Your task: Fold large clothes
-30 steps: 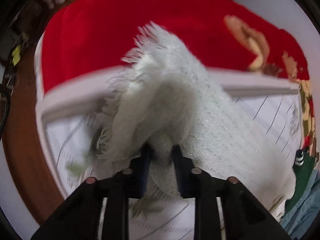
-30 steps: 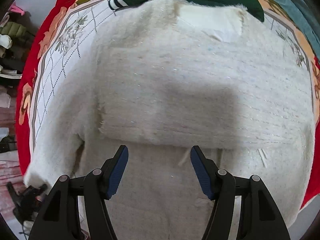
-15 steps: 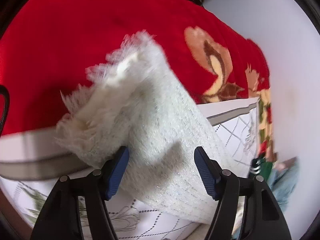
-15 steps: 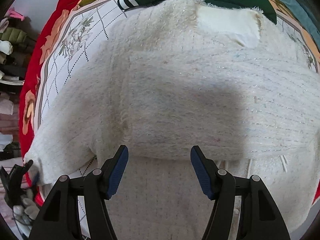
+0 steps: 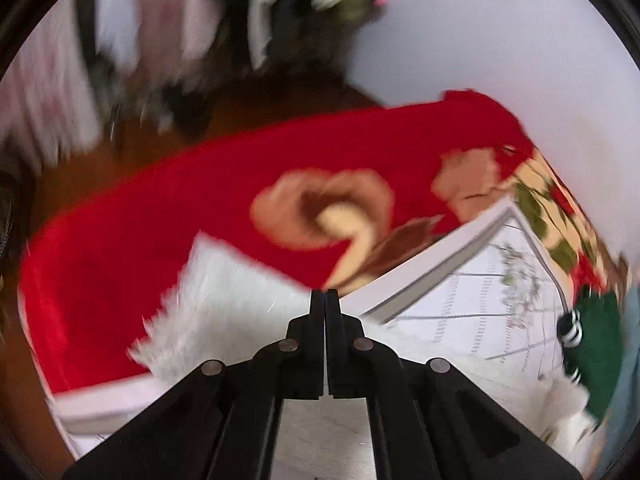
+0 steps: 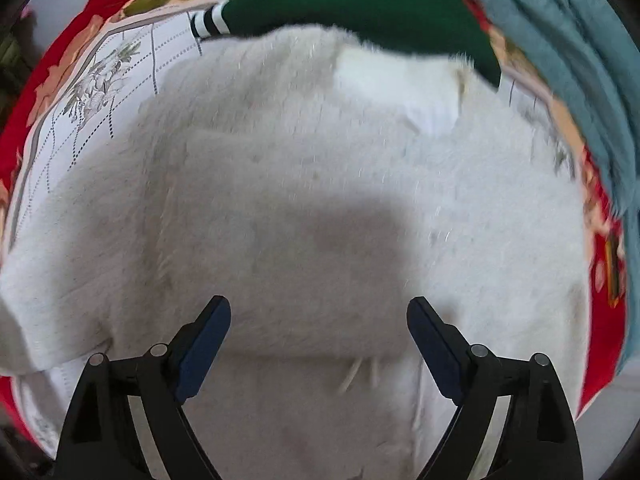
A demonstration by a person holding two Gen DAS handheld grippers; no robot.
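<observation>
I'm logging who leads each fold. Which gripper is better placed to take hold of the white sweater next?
Probably the right gripper: its jaws, just widened, hang open directly over the white sweater. The left gripper has just shut on nothing, with only a sleeve below it.

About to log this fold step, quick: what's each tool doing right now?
Left tool: closed, nothing between its fingers.
Right tool: open, just widened, above the white sweater, gripping nothing.

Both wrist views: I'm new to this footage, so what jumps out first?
A fuzzy white sweater fills the right wrist view, spread under the open right tool. A dark green garment lies at its far edge. In the left view, the shut left tool hangs over a red floral blanket.
</observation>
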